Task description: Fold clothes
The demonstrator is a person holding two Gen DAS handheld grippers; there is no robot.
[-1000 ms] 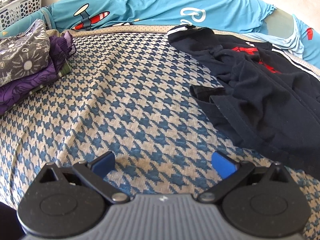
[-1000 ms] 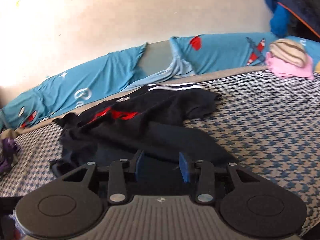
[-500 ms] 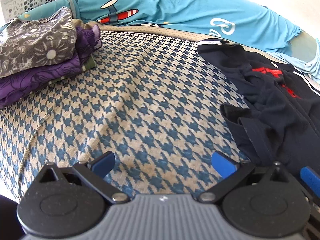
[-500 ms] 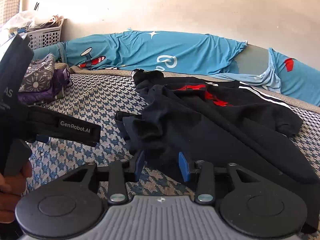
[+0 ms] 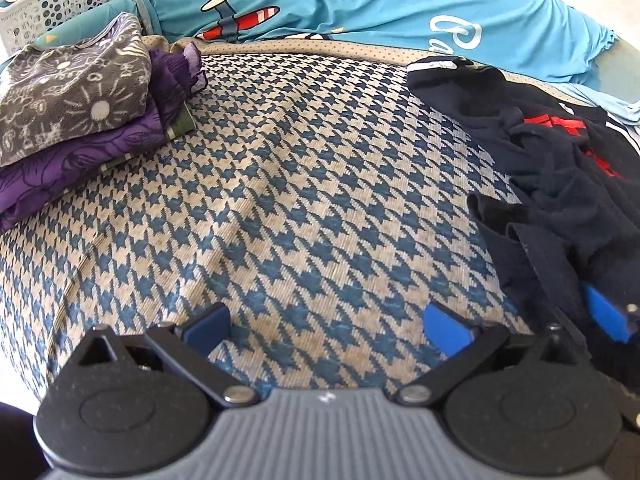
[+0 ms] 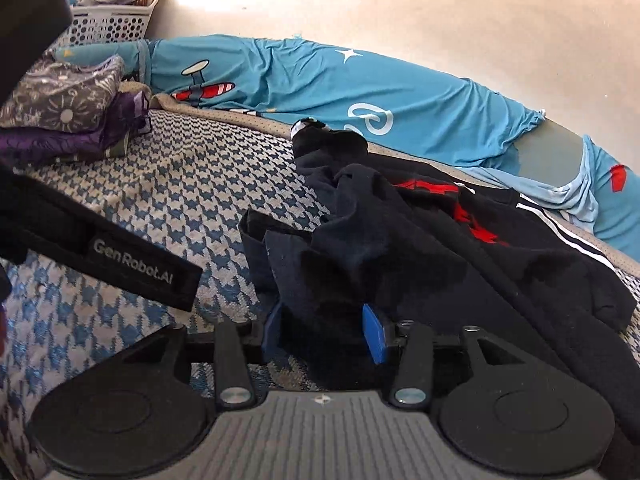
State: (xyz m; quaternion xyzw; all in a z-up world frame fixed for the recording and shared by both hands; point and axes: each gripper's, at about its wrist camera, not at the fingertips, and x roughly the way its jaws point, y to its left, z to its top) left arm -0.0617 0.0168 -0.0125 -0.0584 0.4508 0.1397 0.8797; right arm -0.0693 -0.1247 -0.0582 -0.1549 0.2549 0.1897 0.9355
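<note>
While I hold both tools over the bed, my right gripper point(image 6: 325, 330) has a bunched edge of the black garment point(image 6: 420, 248) between its blue pads point(image 6: 374, 334); its jaws are closing, and I cannot tell whether the pads already press the cloth. From that edge the garment lies crumpled ahead and to the right of this tool, its red print point(image 6: 432, 188) and white stripes point(image 6: 560, 236) facing up. My left gripper point(image 5: 326, 324) stands spread wide and empty above bare cover, with the same black garment point(image 5: 560, 184) to its right, apart from its fingers. Seen from the right wrist, the left tool's black strap point(image 6: 132, 264), marked GenRobot.AI, crosses the near left and hides part of the cover. Ahead and left of both tools sits a stack of folded clothes point(image 5: 76, 120): a grey patterned piece on top, purple ones beneath. Beyond it stands a white perforated basket point(image 6: 108, 24) with loose items inside. Along the far edge, a light blue cloth with aeroplane prints point(image 6: 320, 88) is draped against a pale wall point(image 6: 400, 8). Under everything, the working surface is a blue and beige houndstooth cover point(image 5: 300, 200), gently rumpled.
</note>
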